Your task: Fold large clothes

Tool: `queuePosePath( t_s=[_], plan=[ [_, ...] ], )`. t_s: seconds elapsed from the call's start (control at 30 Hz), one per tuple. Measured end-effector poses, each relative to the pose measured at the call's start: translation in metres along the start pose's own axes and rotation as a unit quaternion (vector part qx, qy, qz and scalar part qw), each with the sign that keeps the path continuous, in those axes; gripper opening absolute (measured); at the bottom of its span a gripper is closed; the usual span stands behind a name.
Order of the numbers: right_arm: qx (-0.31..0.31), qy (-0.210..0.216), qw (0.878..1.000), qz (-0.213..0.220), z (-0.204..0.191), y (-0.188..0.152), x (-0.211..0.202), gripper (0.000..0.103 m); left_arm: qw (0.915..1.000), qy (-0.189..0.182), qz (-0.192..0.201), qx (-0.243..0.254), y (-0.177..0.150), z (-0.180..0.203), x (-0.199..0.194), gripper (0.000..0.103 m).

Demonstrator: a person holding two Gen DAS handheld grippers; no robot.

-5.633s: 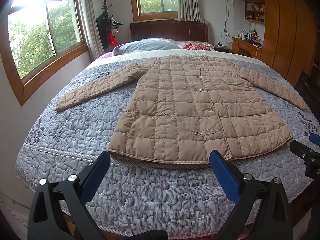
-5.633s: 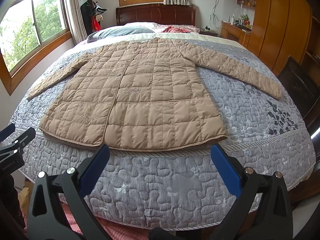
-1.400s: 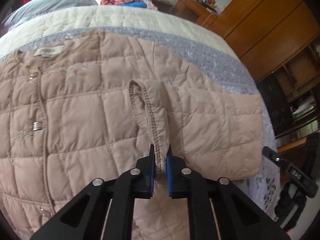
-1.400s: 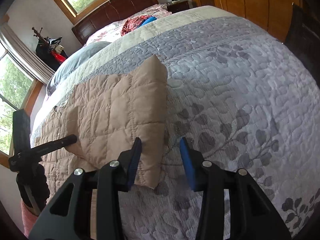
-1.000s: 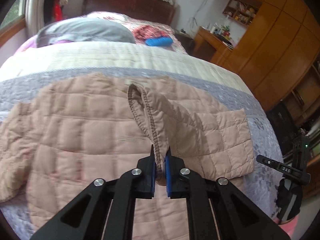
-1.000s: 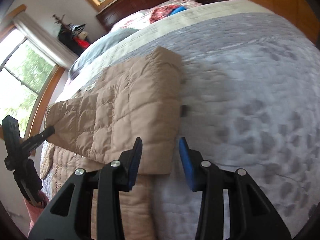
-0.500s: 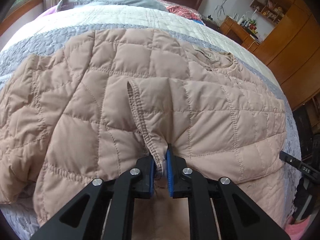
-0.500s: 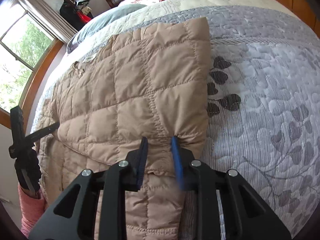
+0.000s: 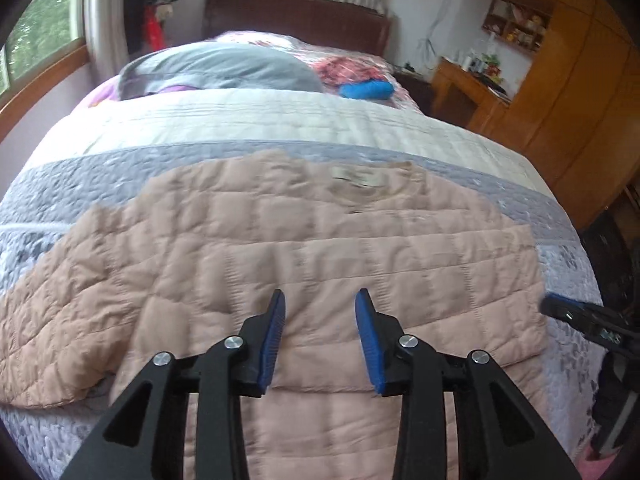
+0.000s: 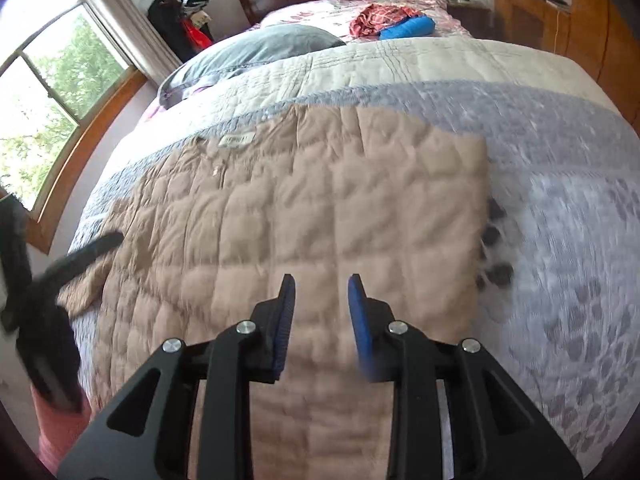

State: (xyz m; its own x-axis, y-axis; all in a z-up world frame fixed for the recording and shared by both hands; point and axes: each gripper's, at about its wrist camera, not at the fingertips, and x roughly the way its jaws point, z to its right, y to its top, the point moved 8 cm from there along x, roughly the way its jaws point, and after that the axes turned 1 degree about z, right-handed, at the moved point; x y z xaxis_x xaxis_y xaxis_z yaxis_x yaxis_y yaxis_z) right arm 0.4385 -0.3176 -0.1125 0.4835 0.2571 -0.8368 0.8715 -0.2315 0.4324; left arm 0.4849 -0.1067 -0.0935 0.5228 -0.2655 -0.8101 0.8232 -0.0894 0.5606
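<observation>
A tan quilted coat (image 9: 320, 240) lies on the bed, collar toward the headboard, with its right sleeve folded across the chest. It also shows in the right wrist view (image 10: 320, 208). My left gripper (image 9: 320, 304) is open and empty, just above the folded sleeve. My right gripper (image 10: 320, 288) is open and empty above the coat near its right folded edge. The right gripper also shows at the right edge of the left wrist view (image 9: 588, 320). The left gripper shows blurred at the left of the right wrist view (image 10: 60, 272).
The grey patterned quilt (image 10: 560, 240) covers the bed. A grey pillow (image 9: 216, 68), red cloth (image 9: 344, 68) and a blue roll (image 9: 366, 90) lie by the headboard (image 9: 296, 16). Wooden cabinets (image 9: 568, 80) stand on the right, a window (image 10: 52, 104) on the left.
My left gripper has let go of the sleeve cuff and opened. My right gripper has also opened and released the coat's fold. Both have drawn back a little.
</observation>
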Motion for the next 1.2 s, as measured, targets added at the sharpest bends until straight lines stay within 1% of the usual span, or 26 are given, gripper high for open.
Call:
queuePosePath(
  t_s=[0.03,0.07,0.13,0.17,0.2,0.23,0.27,0.3,0.33,0.4,0.47,0.57,0.63,0.67,0.7,0.77,0.8,0.83,0.87,0.9,0.93,0.97,1.1,1.13,1.17,1.2],
  plan=[
    [0.005,0.002,1.000,-0.005,-0.002,0.010,0.008,0.028,1.0000,0.005,-0.007,0.002,0.005,0.008,0.009,0.037],
    [0.009,-0.005,1.000,-0.005,-0.001,0.020,0.015,0.028,0.9999,0.014,-0.008,0.005,0.009,0.012,0.019,0.037],
    [0.014,-0.029,0.999,-0.006,0.005,0.038,0.034,0.028,0.9991,0.034,-0.016,0.020,0.018,0.018,0.043,0.037],
    [0.020,-0.033,0.999,-0.012,0.008,0.047,0.047,0.028,0.9986,0.042,-0.025,0.023,0.020,0.017,0.057,0.037],
    [0.027,-0.032,0.999,-0.019,0.012,0.046,0.054,0.028,0.9977,0.047,-0.043,0.021,0.019,0.014,0.072,0.037],
    [0.039,-0.029,0.998,-0.031,0.018,0.044,0.065,0.028,0.9967,0.046,-0.064,0.018,0.015,0.014,0.084,0.037],
    [0.049,-0.027,0.997,-0.046,0.023,0.040,0.077,0.026,0.9960,0.037,-0.081,0.010,0.013,0.012,0.095,0.039],
    [0.056,-0.024,0.997,-0.055,0.027,0.038,0.086,0.026,0.9964,0.024,-0.081,0.000,0.012,0.008,0.102,0.039],
    [0.059,-0.020,0.997,-0.055,0.029,0.037,0.091,0.026,0.9969,0.015,-0.076,-0.005,0.013,0.007,0.102,0.039],
    [0.056,-0.015,0.997,-0.046,0.029,0.038,0.087,0.026,0.9969,0.004,-0.077,-0.012,0.015,0.005,0.097,0.038],
    [0.046,-0.008,0.998,-0.037,0.024,0.035,0.073,0.028,0.9973,0.011,-0.072,-0.014,0.016,0.002,0.085,0.037],
    [0.018,0.013,0.999,-0.026,0.006,0.024,0.045,0.028,0.9991,0.014,-0.040,0.000,0.012,0.003,0.053,0.036],
    [0.000,0.025,0.999,-0.027,-0.007,0.011,0.032,0.029,0.9995,0.006,-0.027,0.014,0.001,0.008,0.035,0.037],
    [-0.011,0.037,0.999,-0.028,-0.015,-0.001,0.025,0.029,0.9994,0.000,-0.029,0.019,-0.005,0.012,0.029,0.038],
    [-0.018,0.038,0.999,-0.031,-0.019,-0.008,0.022,0.029,0.9991,-0.004,-0.037,0.023,-0.016,0.015,0.026,0.038],
    [-0.035,0.024,0.998,-0.043,-0.025,-0.027,0.023,0.029,0.9985,-0.012,-0.049,0.024,-0.023,0.016,0.031,0.038],
    [-0.038,0.017,0.998,-0.050,-0.028,-0.033,0.028,0.029,0.9981,-0.010,-0.054,0.028,-0.027,0.017,0.036,0.038],
    [-0.035,0.009,0.997,-0.062,-0.025,-0.041,0.035,0.029,0.9976,0.001,-0.062,0.031,-0.033,0.016,0.044,0.038],
    [-0.031,0.005,0.997,-0.071,-0.022,-0.045,0.043,0.028,0.9968,0.001,-0.075,0.028,-0.039,0.013,0.056,0.039],
    [-0.021,0.005,0.997,-0.081,-0.018,-0.051,0.053,0.028,0.9968,-0.004,-0.075,0.026,-0.041,0.013,0.063,0.039],
    [-0.014,0.010,0.997,-0.077,-0.014,-0.054,0.060,0.028,0.9975,-0.005,-0.064,0.030,-0.041,0.013,0.064,0.039],
    [-0.013,0.013,0.997,-0.073,-0.015,-0.054,0.061,0.028,0.9974,-0.004,-0.063,0.033,-0.041,0.013,0.065,0.039],
    [-0.004,0.017,0.997,-0.069,-0.014,-0.052,0.049,0.028,0.9972,-0.015,-0.072,0.010,-0.038,0.008,0.057,0.039],
    [-0.003,0.021,0.998,-0.065,-0.015,-0.052,0.043,0.032,0.9972,-0.020,-0.072,0.000,-0.036,0.000,0.046,0.039],
    [-0.007,0.037,0.998,-0.054,-0.019,-0.052,0.031,0.034,0.9975,-0.025,-0.065,-0.006,-0.036,-0.007,0.035,0.039],
    [-0.010,0.046,0.998,-0.045,-0.018,-0.053,0.020,0.034,0.9981,-0.028,-0.054,-0.008,-0.035,-0.013,0.022,0.042]
  ],
)
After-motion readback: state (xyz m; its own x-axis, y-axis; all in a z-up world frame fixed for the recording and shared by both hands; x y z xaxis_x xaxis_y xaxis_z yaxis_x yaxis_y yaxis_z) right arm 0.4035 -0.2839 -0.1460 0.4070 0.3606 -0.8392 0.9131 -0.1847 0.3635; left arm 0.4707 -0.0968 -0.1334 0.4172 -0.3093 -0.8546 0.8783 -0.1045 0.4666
